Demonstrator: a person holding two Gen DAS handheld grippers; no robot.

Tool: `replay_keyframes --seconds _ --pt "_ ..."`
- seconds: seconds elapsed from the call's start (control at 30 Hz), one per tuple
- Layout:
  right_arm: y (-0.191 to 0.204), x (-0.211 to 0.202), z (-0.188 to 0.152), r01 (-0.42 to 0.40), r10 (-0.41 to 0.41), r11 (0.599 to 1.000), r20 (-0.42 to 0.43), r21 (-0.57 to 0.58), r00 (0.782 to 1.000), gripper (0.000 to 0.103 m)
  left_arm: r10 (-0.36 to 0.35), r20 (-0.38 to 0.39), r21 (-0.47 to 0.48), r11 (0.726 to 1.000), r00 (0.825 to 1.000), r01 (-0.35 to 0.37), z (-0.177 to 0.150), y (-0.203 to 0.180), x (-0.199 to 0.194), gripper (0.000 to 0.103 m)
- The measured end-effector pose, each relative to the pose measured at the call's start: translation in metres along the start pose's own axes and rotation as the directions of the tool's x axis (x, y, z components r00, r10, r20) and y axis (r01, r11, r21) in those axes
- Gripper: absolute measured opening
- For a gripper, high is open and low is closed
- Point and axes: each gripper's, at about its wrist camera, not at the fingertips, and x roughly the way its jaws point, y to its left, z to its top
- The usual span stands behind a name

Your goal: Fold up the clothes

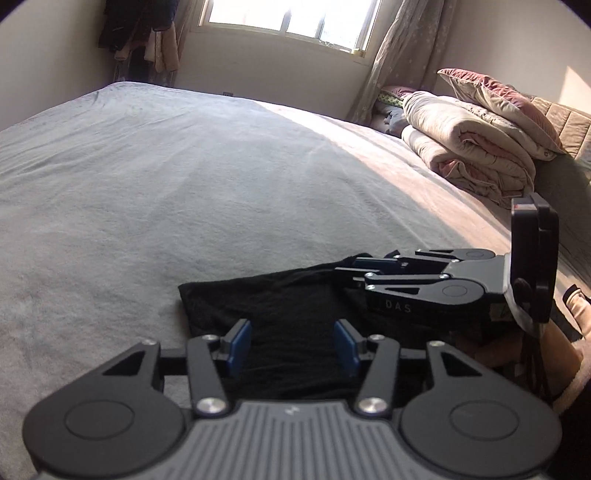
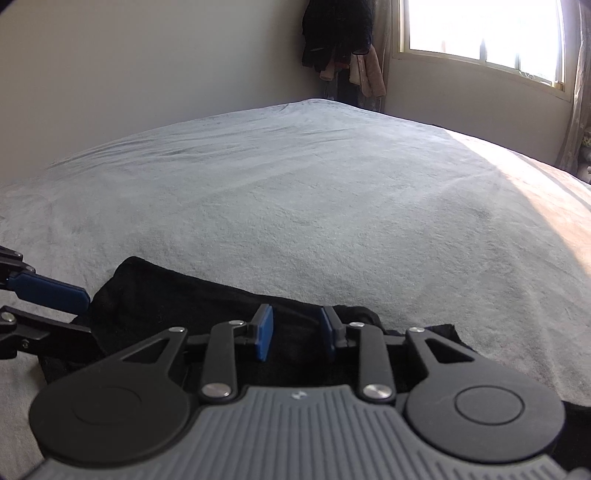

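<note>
A black garment [image 1: 288, 295] lies flat in a compact shape on the near part of the grey bed sheet [image 1: 184, 184]. My left gripper [image 1: 293, 345] hovers low over its near edge, open, with only black cloth showing between the blue pads. From the right, my right gripper [image 1: 351, 271] reaches over the garment's far right corner. In the right wrist view the garment [image 2: 166, 295] spreads under my right gripper [image 2: 295, 334], which stands open just above the cloth. The left gripper's blue pad [image 2: 51, 290] shows at the left edge.
A wide grey bed sheet [image 2: 295, 184] stretches away toward the wall and the window [image 1: 291, 18]. Folded quilts [image 1: 469, 147] and a pillow [image 1: 498, 99] are stacked at the right by the headboard. Dark clothes [image 2: 336, 33] hang in the far corner.
</note>
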Motion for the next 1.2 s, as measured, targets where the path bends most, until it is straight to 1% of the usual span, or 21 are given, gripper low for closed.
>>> replay_keyframes --seconds 0.03,0.07,0.1,0.13,0.17,0.2,0.33,0.37,0.4,0.43,0.47,0.5,0.53,0.63,0.7,0.83,0.97,1.13,1.17,1.2 --pt "-0.002 -0.005 0.004 0.022 -0.022 1.000 -0.014 0.007 1.000 0.033 -0.010 0.003 -0.014 1.000 1.000 0.010 0.001 0.002 0.004 0.052" --pt "-0.005 -0.013 0.009 0.043 -0.043 0.999 -0.008 0.015 0.999 0.034 -0.020 0.006 -0.028 0.999 1.000 0.020 0.001 0.005 0.007 0.052" --pt "-0.007 -0.021 0.012 0.056 -0.056 0.998 0.000 0.021 0.998 0.037 0.029 -0.038 -0.020 0.999 0.999 -0.030 0.000 0.005 0.016 0.052" --pt "-0.010 -0.029 0.014 0.070 -0.071 0.997 0.005 0.028 0.997 0.038 0.080 -0.082 -0.010 0.997 0.993 -0.081 -0.002 0.006 0.024 0.052" --pt "-0.014 -0.037 0.014 0.089 -0.089 0.995 -0.005 0.036 0.996 0.038 0.130 -0.125 0.002 0.991 0.984 -0.131 -0.003 0.006 0.032 0.049" --pt "-0.018 -0.045 0.014 0.108 -0.108 0.993 -0.014 0.044 0.994 0.038 0.170 -0.117 0.040 0.985 0.979 -0.166 -0.005 0.003 0.032 0.041" --pt "-0.033 -0.082 0.006 0.180 -0.176 0.982 -0.063 0.060 0.982 0.038 0.210 -0.074 0.035 0.978 0.975 -0.208 0.004 -0.003 0.016 0.051" --pt "-0.036 -0.094 0.002 0.201 -0.196 0.977 -0.071 0.066 0.978 0.038 0.200 -0.071 0.030 0.980 0.977 -0.198 0.005 -0.003 0.014 0.051" --pt "-0.039 -0.106 -0.002 0.220 -0.215 0.973 -0.079 0.073 0.973 0.038 0.209 -0.078 0.030 0.978 0.975 -0.207 0.005 -0.004 0.015 0.052" --pt "-0.043 -0.119 -0.005 0.236 -0.228 0.968 -0.089 0.084 0.969 0.038 0.217 -0.085 0.030 0.976 0.972 -0.216 0.005 -0.005 0.015 0.052" --pt "-0.047 -0.129 -0.008 0.246 -0.236 0.964 -0.098 0.098 0.967 0.039 0.242 -0.088 0.044 0.970 0.966 -0.239 0.005 -0.007 0.016 0.053" --pt "-0.051 -0.139 -0.010 0.252 -0.242 0.961 -0.101 0.114 0.965 0.040 0.276 -0.087 0.063 0.961 0.957 -0.271 0.004 -0.010 0.018 0.055" --pt "-0.054 -0.149 -0.012 0.259 -0.247 0.957 -0.104 0.130 0.963 0.042 0.284 -0.081 0.068 0.958 0.955 -0.279 0.004 -0.012 0.020 0.058" --pt "-0.063 -0.162 -0.017 0.265 -0.250 0.950 -0.105 0.164 0.962 0.043 0.258 -0.053 0.033 0.966 0.965 -0.256 0.005 -0.007 0.025 0.058" --pt "-0.064 -0.158 -0.018 0.250 -0.237 0.955 -0.098 0.159 0.967 0.043 0.278 -0.039 0.003 0.960 0.960 -0.278 0.005 -0.002 0.028 0.059" --pt "-0.060 -0.130 -0.018 0.228 -0.219 0.966 -0.083 0.120 0.972 0.046 0.312 -0.002 -0.038 0.949 0.950 -0.312 0.004 0.007 0.032 0.057" --pt "-0.064 -0.094 -0.016 0.192 -0.184 0.966 -0.058 0.171 0.981 0.046 0.347 0.033 -0.080 0.936 0.937 -0.343 0.004 0.015 0.036 0.053" --pt "-0.070 -0.056 -0.011 0.149 -0.148 0.964 -0.020 0.221 0.989 0.046 0.391 0.074 -0.134 0.916 0.918 -0.379 0.003 0.026 0.041 0.053" --pt "-0.072 -0.049 -0.010 0.142 -0.143 0.964 -0.013 0.225 0.990 0.046 0.399 0.082 -0.145 0.911 0.913 -0.386 0.003 0.028 0.042 0.051" --pt "-0.073 -0.043 -0.009 0.137 -0.139 0.964 -0.007 0.227 0.990 0.046 0.408 0.090 -0.157 0.907 0.908 -0.392 0.003 0.030 0.043 0.043"
